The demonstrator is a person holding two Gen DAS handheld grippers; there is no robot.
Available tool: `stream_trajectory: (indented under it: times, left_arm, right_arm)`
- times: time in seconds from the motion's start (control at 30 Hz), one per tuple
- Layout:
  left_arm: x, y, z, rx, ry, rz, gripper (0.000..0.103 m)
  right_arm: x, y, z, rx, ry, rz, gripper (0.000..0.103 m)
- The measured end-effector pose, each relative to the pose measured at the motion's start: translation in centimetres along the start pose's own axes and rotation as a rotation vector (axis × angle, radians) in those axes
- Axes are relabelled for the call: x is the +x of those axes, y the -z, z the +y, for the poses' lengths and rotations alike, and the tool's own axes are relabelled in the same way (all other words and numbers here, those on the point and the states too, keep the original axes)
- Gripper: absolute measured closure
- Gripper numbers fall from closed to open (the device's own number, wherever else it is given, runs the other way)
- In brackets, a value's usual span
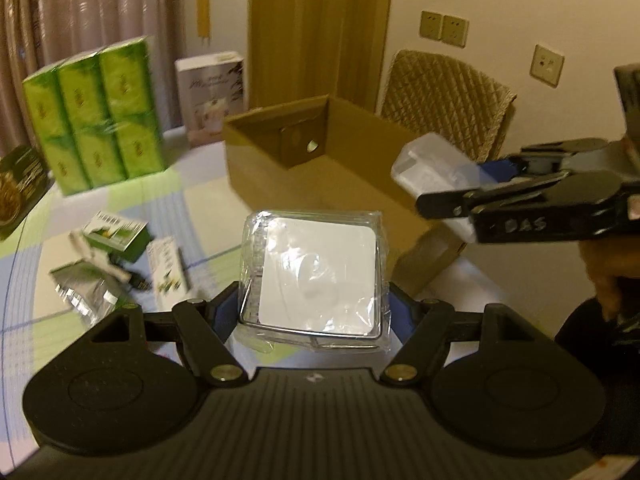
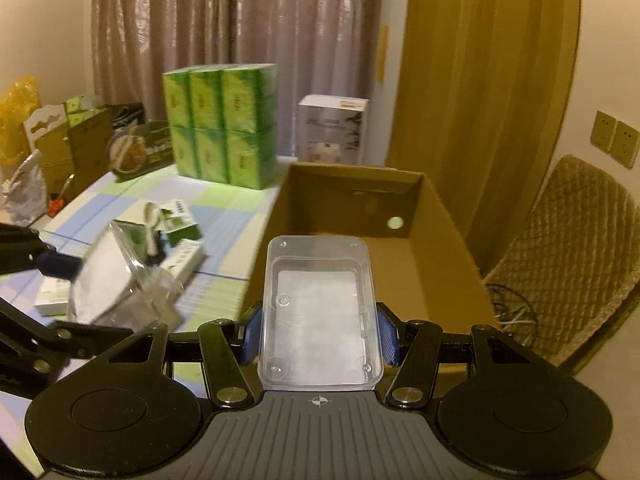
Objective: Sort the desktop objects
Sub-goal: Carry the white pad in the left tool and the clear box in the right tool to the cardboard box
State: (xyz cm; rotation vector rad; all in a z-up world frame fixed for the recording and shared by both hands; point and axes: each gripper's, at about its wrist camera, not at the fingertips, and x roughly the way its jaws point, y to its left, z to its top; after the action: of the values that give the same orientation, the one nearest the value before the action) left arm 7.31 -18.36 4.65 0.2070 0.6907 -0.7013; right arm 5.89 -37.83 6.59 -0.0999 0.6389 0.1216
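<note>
My left gripper (image 1: 316, 308) is shut on a square clear box (image 1: 316, 276) with a white insert, wrapped in crinkly film and held above the table. My right gripper (image 2: 320, 336) is shut on a clear rectangular plastic container (image 2: 320, 312), its blue pads (image 2: 387, 336) pressing on the long sides. An open cardboard box (image 2: 404, 196) lies just ahead of both, and the container hangs over its near edge. In the left wrist view the right gripper (image 1: 452, 188) and its container (image 1: 432, 160) hover over the cardboard box (image 1: 280, 152). In the right wrist view the left gripper (image 2: 68, 296) holds the square box (image 2: 108, 276) at the left.
Small green-and-white boxes (image 1: 116, 236), a silver packet (image 1: 88, 292) and a white spoon (image 2: 151, 228) lie on the checked tablecloth. A stack of green packs (image 1: 96, 116) and a white carton (image 1: 212, 96) stand at the back. A quilted chair (image 1: 444, 96) is behind the cardboard box.
</note>
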Motion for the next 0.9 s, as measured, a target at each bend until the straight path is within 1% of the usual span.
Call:
stream_trajectory:
  times: [0.3, 0.4, 0.57, 0.9]
  left_arm:
    - [2.8, -4.0, -2.5, 0.011, 0.033, -0.02, 0.034]
    - [4.0, -5.1, -3.0, -0.001, 0.044, -0.023, 0.034]
    - [6.2, -6.4, -3.1, -0.048, 0.067, -0.01, 0.034]
    - [8.9, -7.7, -3.7, -0.069, 0.075, 0.005, 0.034]
  right_arm:
    - [1.3, -0.5, -4.6, 0.046, 0.041, -0.002, 0.05]
    - [1.6, -0.6, -5.8, 0.056, 0.05, -0.002, 0.05]
    - [2.3, -0.6, -7.0, 0.082, 0.053, 0.006, 0.049]
    - [3.4, -0.8, -7.7, 0.099, 0.045, 0.01, 0.049]
